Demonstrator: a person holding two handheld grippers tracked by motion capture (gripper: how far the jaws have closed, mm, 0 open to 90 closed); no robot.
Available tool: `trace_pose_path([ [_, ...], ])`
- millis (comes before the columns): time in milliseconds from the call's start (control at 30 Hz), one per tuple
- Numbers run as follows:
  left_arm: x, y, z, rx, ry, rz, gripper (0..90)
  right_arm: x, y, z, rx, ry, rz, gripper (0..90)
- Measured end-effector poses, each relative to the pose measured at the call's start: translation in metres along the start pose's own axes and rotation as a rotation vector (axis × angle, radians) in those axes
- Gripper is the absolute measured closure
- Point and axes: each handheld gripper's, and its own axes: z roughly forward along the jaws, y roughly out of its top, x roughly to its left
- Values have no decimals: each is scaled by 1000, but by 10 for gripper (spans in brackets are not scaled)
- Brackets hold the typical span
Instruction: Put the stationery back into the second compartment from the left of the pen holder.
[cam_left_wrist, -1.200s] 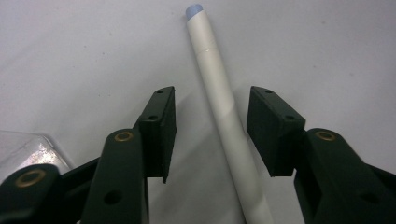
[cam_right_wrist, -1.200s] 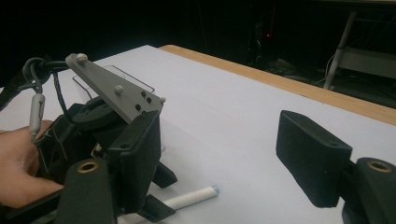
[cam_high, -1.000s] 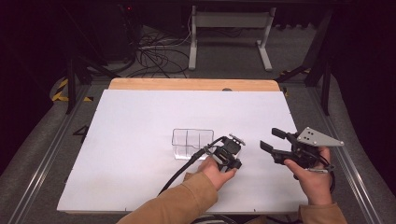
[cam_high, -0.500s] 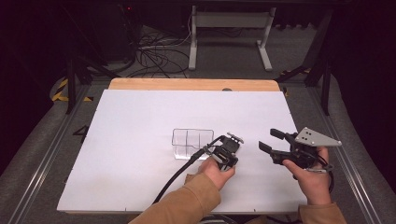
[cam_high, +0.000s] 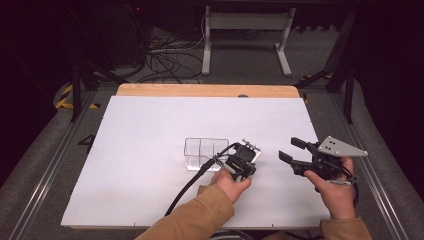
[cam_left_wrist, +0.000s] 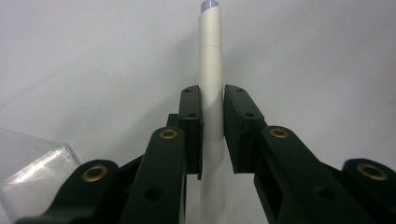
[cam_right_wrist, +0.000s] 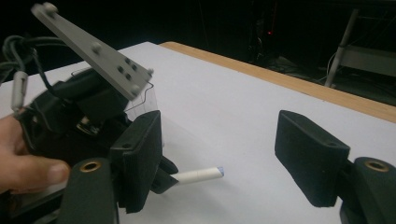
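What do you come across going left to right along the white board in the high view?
Clear plastic box → left gripper, shut on a white pen → right gripper, jaws open and empty.

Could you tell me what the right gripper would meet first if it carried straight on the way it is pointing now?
Probably the left gripper: the right gripper points at it across the white table. The white pen it holds lies slightly lower; depth is uncertain.
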Motion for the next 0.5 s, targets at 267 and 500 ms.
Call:
trace_pose_path([
  [267,1,2,-24,-100,-31,13,786,-4,-1,-3,0,-17,12,327],
  [500,2,2,-46,-205,-65,32,785,-7,-2,-4,-3,-25,14,329],
])
